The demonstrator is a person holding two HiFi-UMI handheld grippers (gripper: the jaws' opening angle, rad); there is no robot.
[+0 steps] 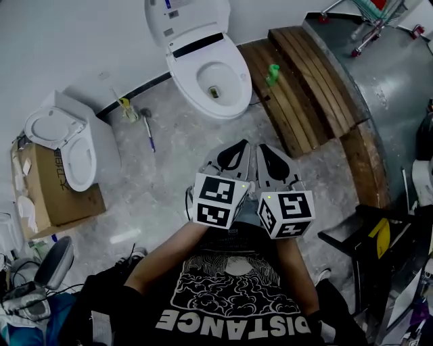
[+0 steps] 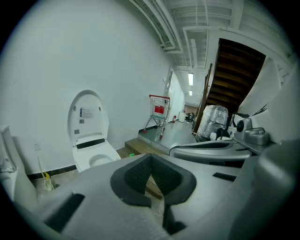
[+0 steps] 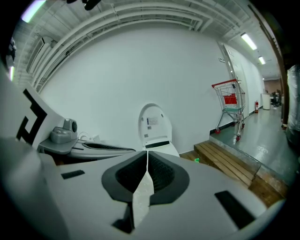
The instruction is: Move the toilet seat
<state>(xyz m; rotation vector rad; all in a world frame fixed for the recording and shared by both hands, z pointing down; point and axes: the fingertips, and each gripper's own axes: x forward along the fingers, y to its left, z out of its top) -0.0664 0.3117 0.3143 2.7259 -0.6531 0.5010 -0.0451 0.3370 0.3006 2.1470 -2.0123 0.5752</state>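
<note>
A white toilet (image 1: 206, 71) stands against the far wall with its lid (image 1: 183, 17) raised and its bowl open. The left gripper view has this toilet (image 2: 91, 140) at the left, and the right gripper view has the toilet (image 3: 154, 129) straight ahead. My left gripper (image 1: 233, 157) and right gripper (image 1: 274, 162) are side by side over the floor, some way short of the toilet and pointing at it. Both are shut with nothing between their jaws. In their own views the left gripper (image 2: 152, 180) and the right gripper (image 3: 146, 176) show closed, empty pads.
A second toilet (image 1: 64, 145) sits at the left beside a cardboard box (image 1: 51, 192). A toilet brush (image 1: 145, 128) lies by the wall. A wooden step (image 1: 304, 88) with a small green object (image 1: 272, 73) runs along the right. A shopping cart (image 1: 369, 17) stands beyond it.
</note>
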